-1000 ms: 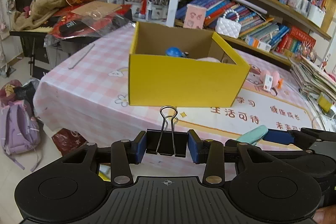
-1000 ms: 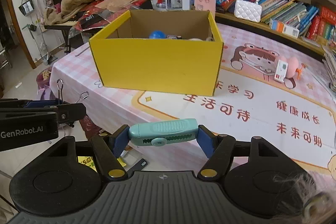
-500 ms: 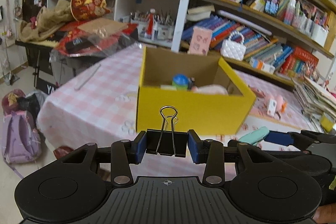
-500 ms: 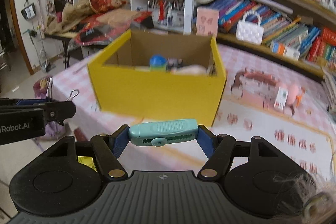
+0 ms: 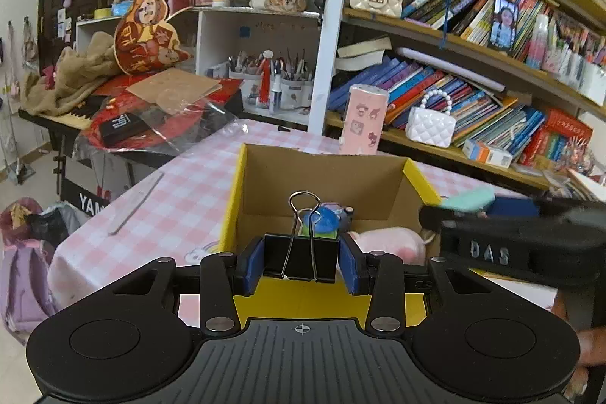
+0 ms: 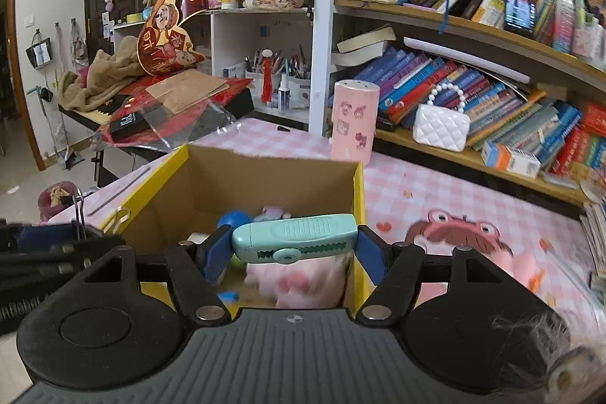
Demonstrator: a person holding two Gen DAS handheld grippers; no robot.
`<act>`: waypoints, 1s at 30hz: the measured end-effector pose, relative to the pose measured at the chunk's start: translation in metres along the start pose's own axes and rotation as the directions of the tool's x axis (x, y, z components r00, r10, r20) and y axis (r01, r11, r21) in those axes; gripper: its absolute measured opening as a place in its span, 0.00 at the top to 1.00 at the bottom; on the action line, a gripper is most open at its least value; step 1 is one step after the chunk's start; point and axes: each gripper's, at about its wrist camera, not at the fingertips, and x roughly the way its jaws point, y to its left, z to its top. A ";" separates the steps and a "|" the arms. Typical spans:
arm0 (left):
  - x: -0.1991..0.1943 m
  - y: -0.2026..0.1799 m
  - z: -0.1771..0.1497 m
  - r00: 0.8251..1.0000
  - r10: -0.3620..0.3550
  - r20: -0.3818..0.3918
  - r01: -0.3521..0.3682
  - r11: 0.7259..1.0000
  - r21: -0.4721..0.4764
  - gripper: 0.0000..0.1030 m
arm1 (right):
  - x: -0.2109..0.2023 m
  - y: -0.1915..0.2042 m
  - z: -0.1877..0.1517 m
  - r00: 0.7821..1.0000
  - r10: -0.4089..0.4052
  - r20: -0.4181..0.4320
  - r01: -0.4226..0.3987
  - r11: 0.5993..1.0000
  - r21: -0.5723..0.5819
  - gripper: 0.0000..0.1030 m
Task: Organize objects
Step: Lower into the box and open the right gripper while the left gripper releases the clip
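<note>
While both tools hover over the yellow box (image 5: 322,298) on the bench (image 5: 181,203), my left tongs (image 5: 301,258) grip a black binder clip (image 5: 301,258) and my right tongs (image 6: 294,245) grip a teal cutter (image 6: 294,239)

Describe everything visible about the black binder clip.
The binder clip is black, apparently metal, with two silver wire handles standing upright in a loop. It is clamped shut and sits upright between the left gripper's blue fingers, which press its two ends. It hangs above the near wall of the yellow box.
</note>
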 end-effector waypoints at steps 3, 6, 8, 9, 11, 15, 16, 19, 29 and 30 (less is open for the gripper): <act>0.019 -0.007 0.003 1.000 0.015 -0.015 -0.015 1.000 0.008 0.62 | 0.024 -0.006 0.012 1.000 0.018 -0.008 -0.018 1.000 -0.013 0.34; 0.036 -0.009 0.003 0.999 0.026 -0.039 -0.026 1.000 -0.003 0.62 | 0.047 -0.008 0.018 0.999 0.031 -0.022 -0.032 0.999 -0.007 0.34; 0.047 -0.010 0.003 0.997 0.039 -0.062 -0.040 0.999 -0.004 0.62 | 0.061 -0.007 0.020 0.998 0.046 -0.038 -0.046 0.999 -0.004 0.34; 0.052 -0.010 0.003 0.996 0.045 -0.074 -0.046 0.999 -0.004 0.62 | 0.069 -0.006 0.021 0.997 0.054 -0.046 -0.054 0.999 -0.007 0.34; 0.062 -0.011 0.003 0.993 0.059 -0.100 -0.059 0.998 0.003 0.62 | 0.081 -0.004 0.023 0.996 0.066 -0.063 -0.068 0.998 -0.018 0.34; 0.078 -0.013 0.001 0.987 0.076 -0.144 -0.074 0.997 0.023 0.62 | 0.108 0.004 0.026 0.986 0.104 -0.131 -0.113 0.992 -0.057 0.34; 0.081 -0.014 0.000 0.985 0.079 -0.153 -0.076 0.997 0.029 0.62 | 0.113 0.006 0.026 0.983 0.109 -0.150 -0.120 0.991 -0.065 0.34; 0.088 -0.014 0.000 0.981 0.088 -0.173 -0.083 0.996 0.038 0.61 | 0.129 0.014 0.023 0.966 0.134 -0.220 -0.159 0.982 -0.099 0.34; 0.099 -0.014 -0.003 0.972 0.090 -0.216 -0.086 0.996 0.026 0.61 | 0.149 0.022 0.020 0.924 0.167 -0.344 -0.222 0.966 -0.129 0.34; 0.098 -0.014 -0.003 0.973 0.088 -0.214 -0.085 0.996 0.022 0.61 | 0.149 0.022 0.020 0.923 0.167 -0.345 -0.224 0.966 -0.130 0.34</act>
